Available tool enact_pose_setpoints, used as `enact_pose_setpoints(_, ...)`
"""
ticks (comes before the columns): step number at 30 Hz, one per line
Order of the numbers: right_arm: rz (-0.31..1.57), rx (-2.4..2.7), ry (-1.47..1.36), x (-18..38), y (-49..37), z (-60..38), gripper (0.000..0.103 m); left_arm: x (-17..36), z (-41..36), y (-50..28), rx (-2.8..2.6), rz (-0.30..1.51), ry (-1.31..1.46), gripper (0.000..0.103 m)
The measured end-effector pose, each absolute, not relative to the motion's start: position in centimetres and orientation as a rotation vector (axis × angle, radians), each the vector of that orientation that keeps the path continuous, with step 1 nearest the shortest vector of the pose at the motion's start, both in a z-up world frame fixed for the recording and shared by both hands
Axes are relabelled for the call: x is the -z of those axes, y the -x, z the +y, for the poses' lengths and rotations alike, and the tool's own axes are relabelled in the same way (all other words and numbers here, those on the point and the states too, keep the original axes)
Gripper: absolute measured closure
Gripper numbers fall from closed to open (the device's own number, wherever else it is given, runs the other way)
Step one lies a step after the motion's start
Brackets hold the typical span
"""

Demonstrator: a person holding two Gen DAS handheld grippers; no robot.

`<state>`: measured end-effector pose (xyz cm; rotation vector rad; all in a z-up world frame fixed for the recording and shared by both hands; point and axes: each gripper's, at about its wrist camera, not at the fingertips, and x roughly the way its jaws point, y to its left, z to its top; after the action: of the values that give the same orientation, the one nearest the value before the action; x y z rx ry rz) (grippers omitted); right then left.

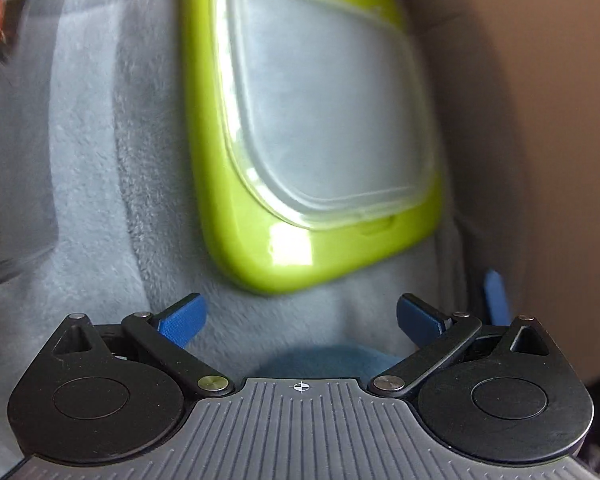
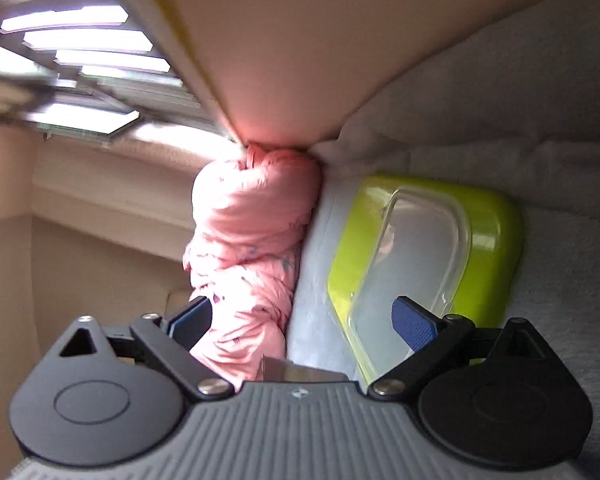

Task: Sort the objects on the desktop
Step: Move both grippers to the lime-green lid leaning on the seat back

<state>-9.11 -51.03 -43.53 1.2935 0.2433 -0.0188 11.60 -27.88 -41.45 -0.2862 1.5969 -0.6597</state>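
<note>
Your left gripper [image 1: 298,316] jaws wide, empty, above lime-green plastic box with clear lid [image 1: 312,132] on grey fleece blanket [image 1: 100,200]; right gripper [image 2: 300,320] jaws wide, empty, beside pink bundled cloth [image 2: 252,248].

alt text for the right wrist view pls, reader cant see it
The open right gripper faces a lime-green case with a clear lid lying on grey fleece fabric, holding nothing. A bundled pink cloth sits to the case's left, pressed under a tan cardboard panel, with bright windows blurred at upper left.
</note>
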Motion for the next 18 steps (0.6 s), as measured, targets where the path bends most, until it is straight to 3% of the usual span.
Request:
enact_pose_setpoints(6,0.254,0.03,-1.238,42.1,7.8,-50.4,0.005,40.6,-29.1,-12.4,0.617,1.578,0.318,0.0)
enact_pose_setpoints(12,0.38,0.235,-1.248,39.9,10.8,-48.7,0.005,35.0,-29.0,-12.5,0.769,1.52,0.417,0.004)
enact_pose_setpoints(18,0.322,0.297,-1.471,39.2,10.6,-46.8,0.004,30.9,-29.2,-14.5,0.834,1.449,0.428,0.004)
